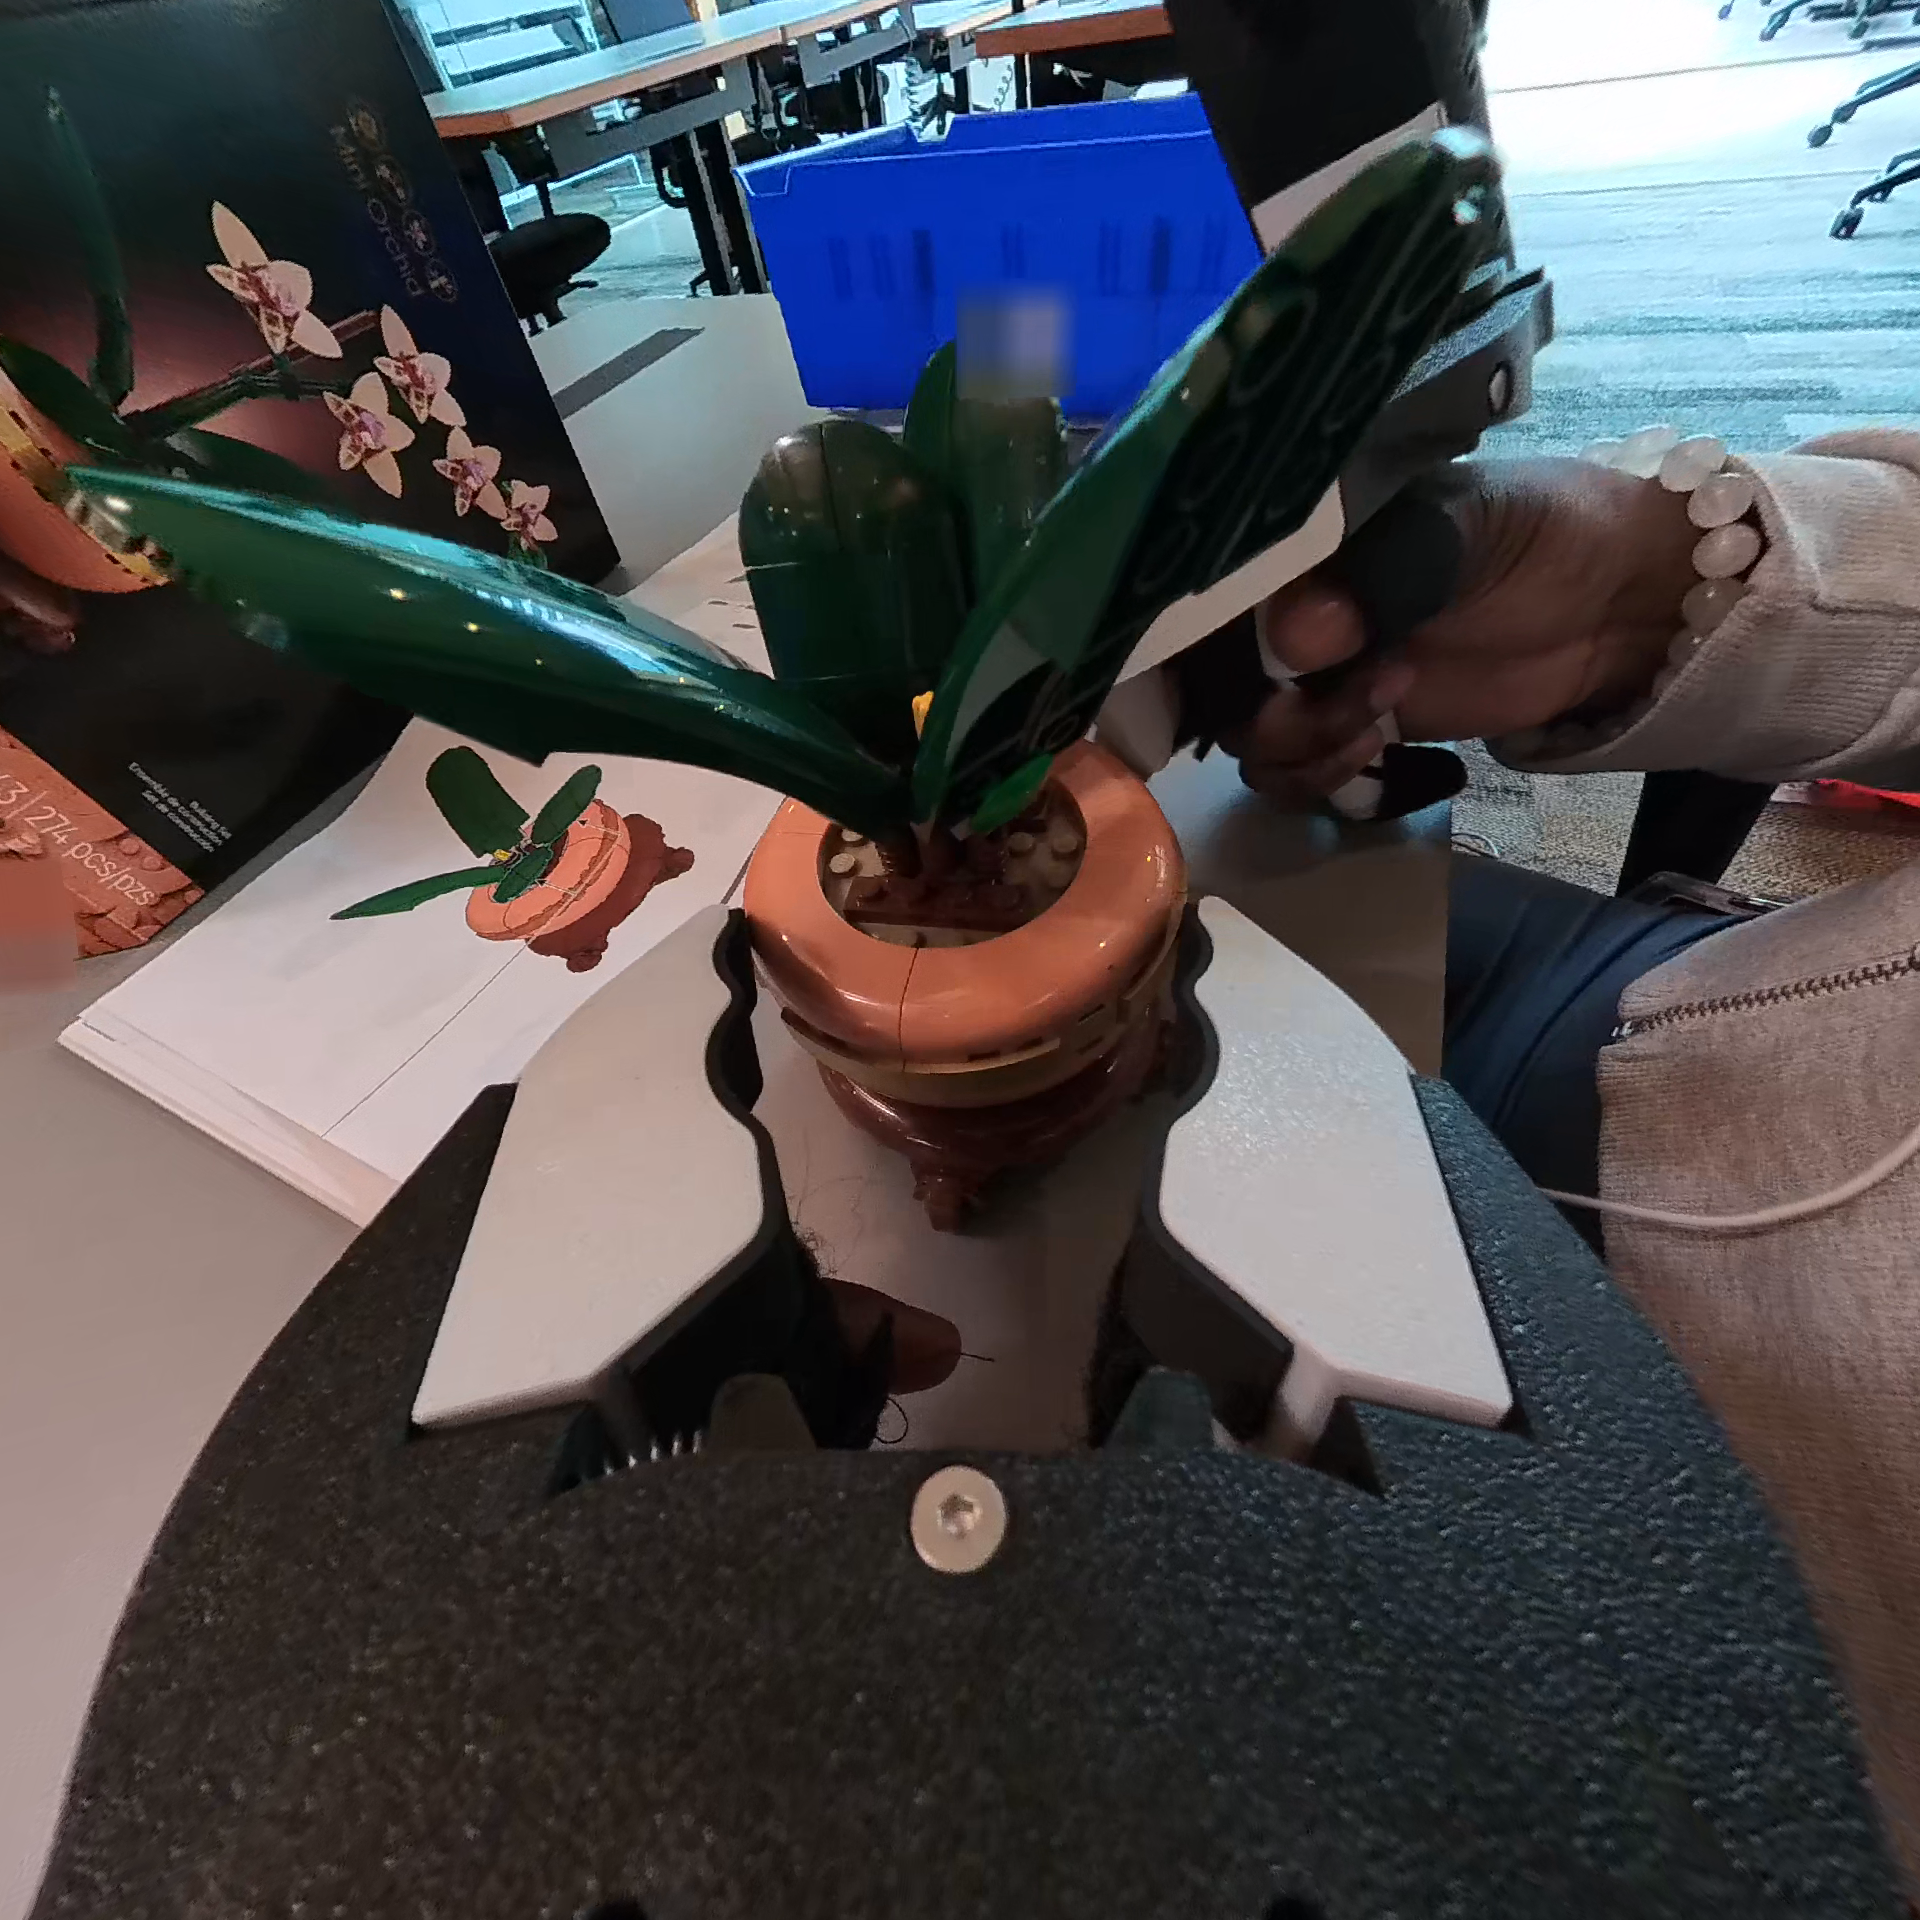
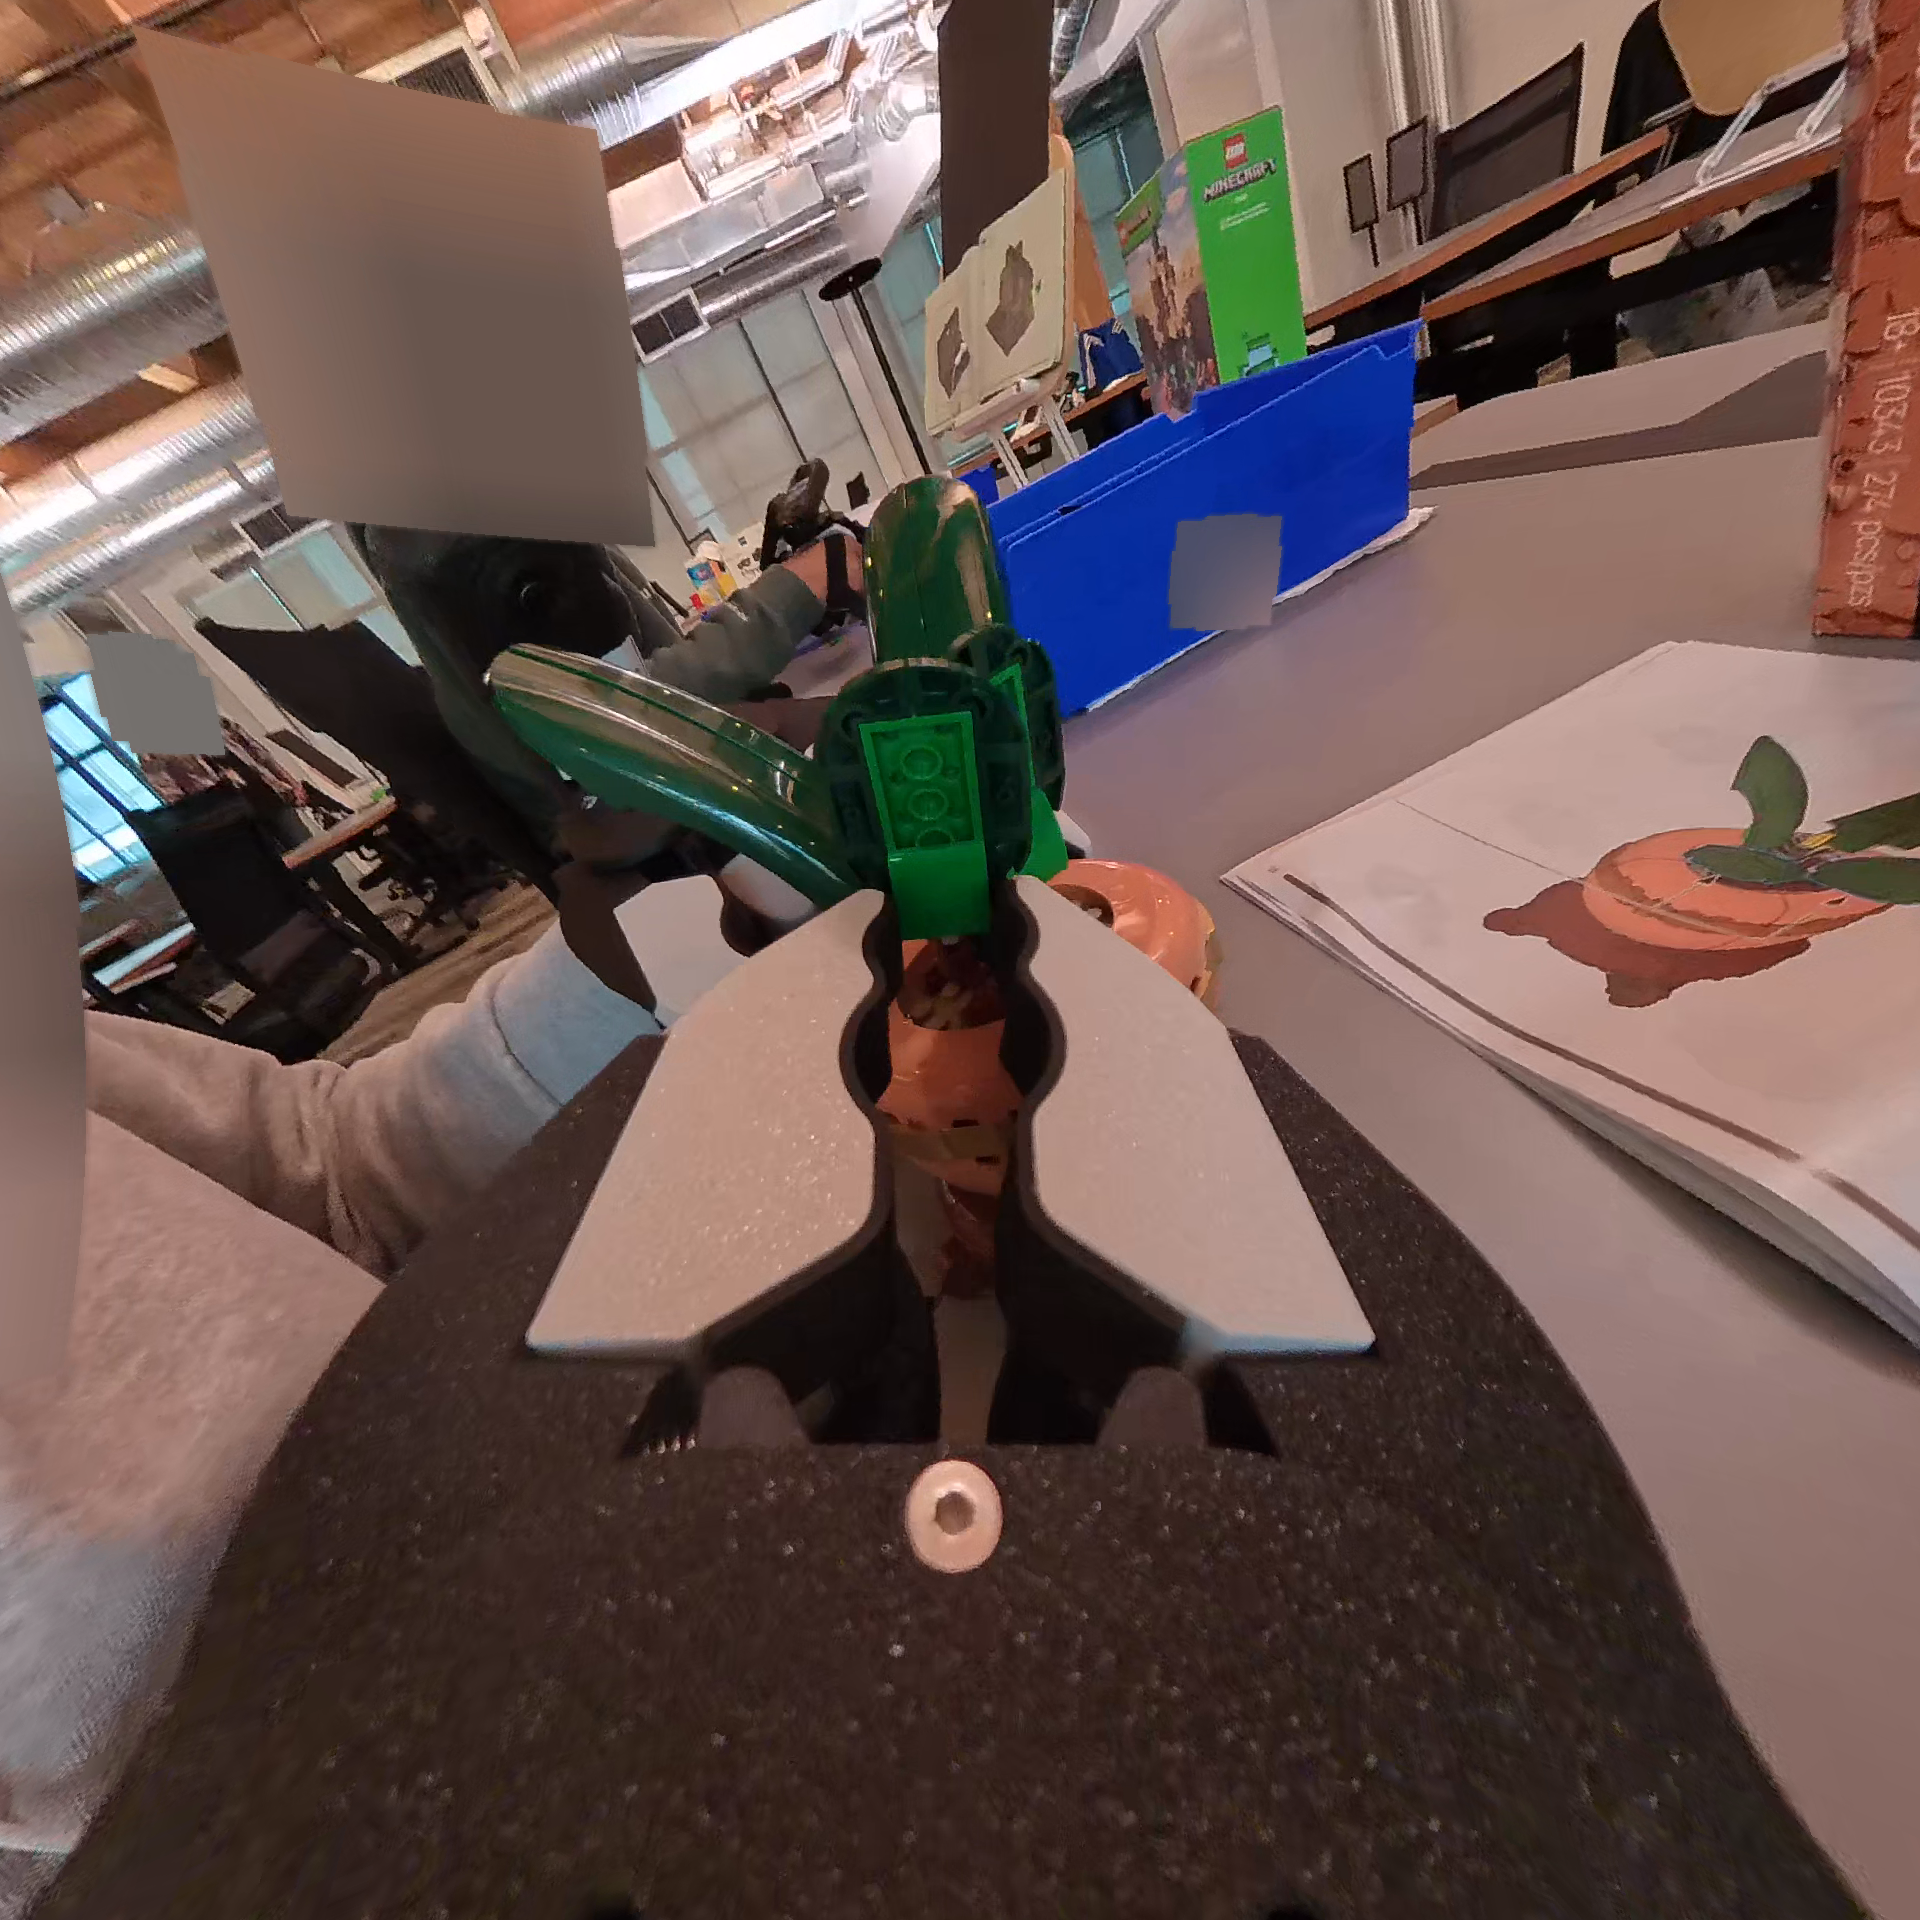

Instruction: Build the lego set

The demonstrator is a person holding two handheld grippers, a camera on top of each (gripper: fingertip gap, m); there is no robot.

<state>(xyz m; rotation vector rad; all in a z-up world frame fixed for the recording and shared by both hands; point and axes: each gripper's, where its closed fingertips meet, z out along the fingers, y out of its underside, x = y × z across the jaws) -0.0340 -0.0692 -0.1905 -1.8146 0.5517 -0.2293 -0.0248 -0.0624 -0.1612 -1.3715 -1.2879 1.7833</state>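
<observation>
A Lego orchid pot (image 1: 966,977), pink on a brown base, stands on the grey table (image 1: 156,1299). My left gripper (image 1: 961,935) is shut on the pot, one finger on each side. A long dark green leaf (image 1: 468,623) and upright leaves (image 1: 842,561) rise from it. My right gripper (image 2: 951,914) is shut on another green leaf (image 2: 925,821), seen from its underside, with its lower end at the pot's (image 2: 1122,904) opening. In the left wrist view this leaf (image 1: 1247,468) slants up right from the pot, with the right gripper (image 1: 1153,686) behind it.
The open instruction booklet (image 1: 364,987) lies left of the pot, also in the right wrist view (image 2: 1610,987). The set's box (image 1: 260,416) stands behind it. A blue bin (image 1: 987,239) sits at the back. The table edge (image 1: 1444,935) and the person's lap are to the right. Less than 4 cm separates the two grippers' tips.
</observation>
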